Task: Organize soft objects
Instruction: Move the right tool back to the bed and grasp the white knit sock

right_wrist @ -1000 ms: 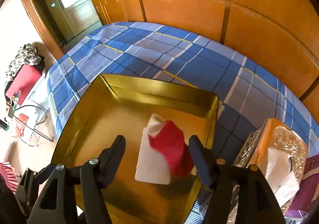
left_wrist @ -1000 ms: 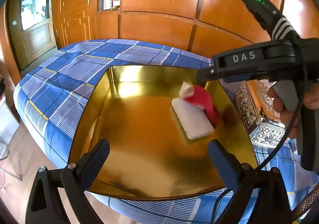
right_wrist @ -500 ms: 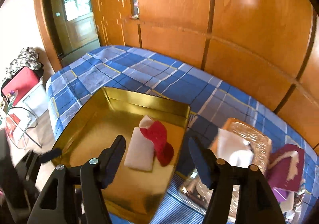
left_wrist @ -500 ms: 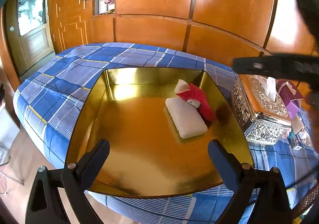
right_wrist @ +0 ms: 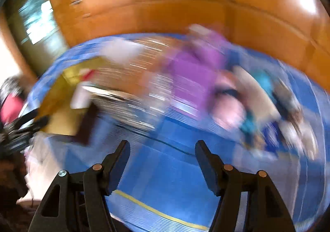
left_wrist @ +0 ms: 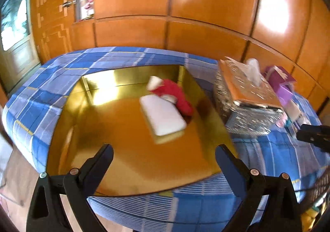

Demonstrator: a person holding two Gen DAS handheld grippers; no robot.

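Note:
A gold tray point(left_wrist: 123, 139) rests on the blue checked cloth point(left_wrist: 51, 91). In it lie a white soft pad point(left_wrist: 163, 116) and a red plush toy with a white tip point(left_wrist: 175, 95), touching each other. My left gripper point(left_wrist: 165, 155) hovers open over the tray's near side with nothing between its fingers. In the heavily blurred right wrist view, my right gripper point(right_wrist: 163, 147) is above bare blue cloth point(right_wrist: 165, 180). Its jaws are closing slightly and nothing is between them. Beyond it lies a blurred heap of pale, teal and pink soft things point(right_wrist: 257, 104).
An ornate silver and orange tissue box point(left_wrist: 245, 97) stands right of the tray, with a purple box point(left_wrist: 282, 83) behind it. Orange wood panelling point(left_wrist: 206, 5) backs the table. The purple thing point(right_wrist: 196, 66) and the tray point(right_wrist: 59, 112) show as smears in the right wrist view.
My right gripper has swung fast from over the tray to the right, past the tissue box, to above bare cloth. The left view has shifted right a little; the pad and toy stay put.

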